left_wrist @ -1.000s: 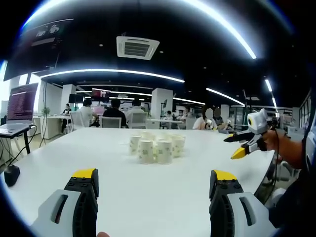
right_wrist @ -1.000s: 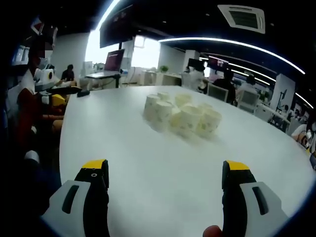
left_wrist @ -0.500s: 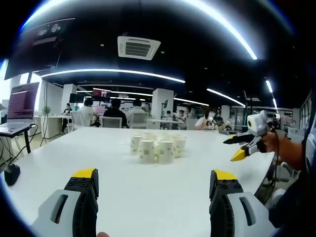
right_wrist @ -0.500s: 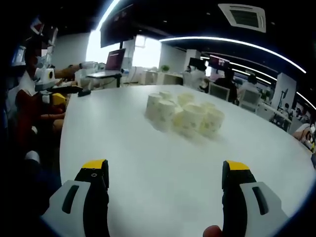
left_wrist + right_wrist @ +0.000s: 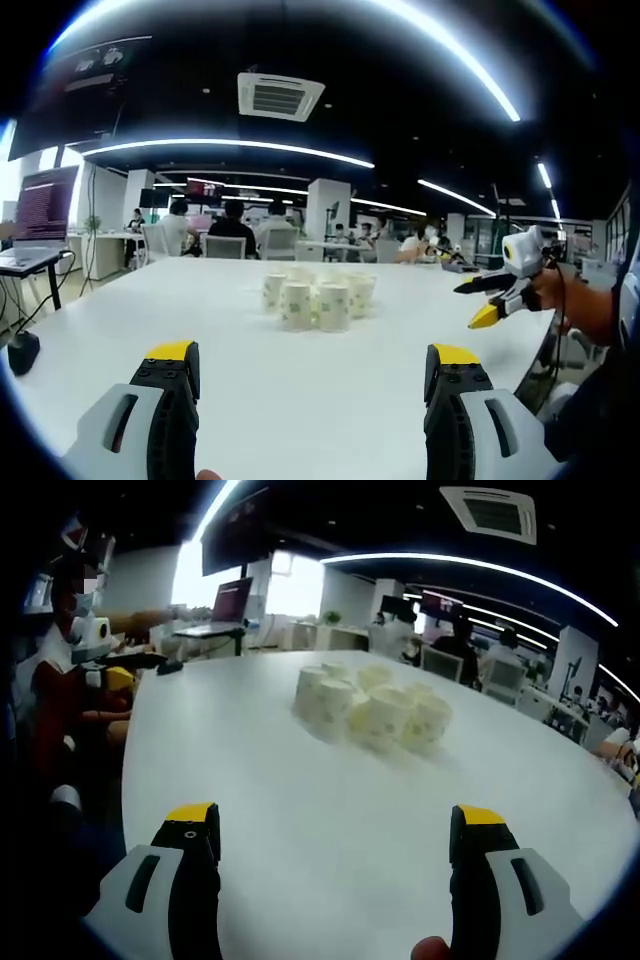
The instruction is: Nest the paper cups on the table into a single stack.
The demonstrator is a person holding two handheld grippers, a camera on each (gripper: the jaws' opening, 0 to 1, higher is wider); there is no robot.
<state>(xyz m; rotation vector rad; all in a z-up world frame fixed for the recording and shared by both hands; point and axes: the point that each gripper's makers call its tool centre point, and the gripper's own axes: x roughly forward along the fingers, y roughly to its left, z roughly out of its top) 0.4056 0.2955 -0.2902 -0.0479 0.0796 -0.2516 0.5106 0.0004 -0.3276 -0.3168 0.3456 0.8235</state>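
A tight cluster of pale, speckled paper cups (image 5: 318,299) (image 5: 370,712) stands upright near the middle of the broad white round-edged table (image 5: 300,380) (image 5: 330,830); every cup stands loose, none nested. The left gripper (image 5: 310,385) has its yellow-tipped jaws spread wide and empty, well short of the cluster; the right gripper (image 5: 332,855) (image 5: 492,297) is likewise released, holding nothing, off to the cups' side.

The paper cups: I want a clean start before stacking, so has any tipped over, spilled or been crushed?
Nothing stands out. The paper cups stand close together on the white table, none visibly on its side or dented, though they are too small to check closely. The left gripper and right gripper are open, well short of them.
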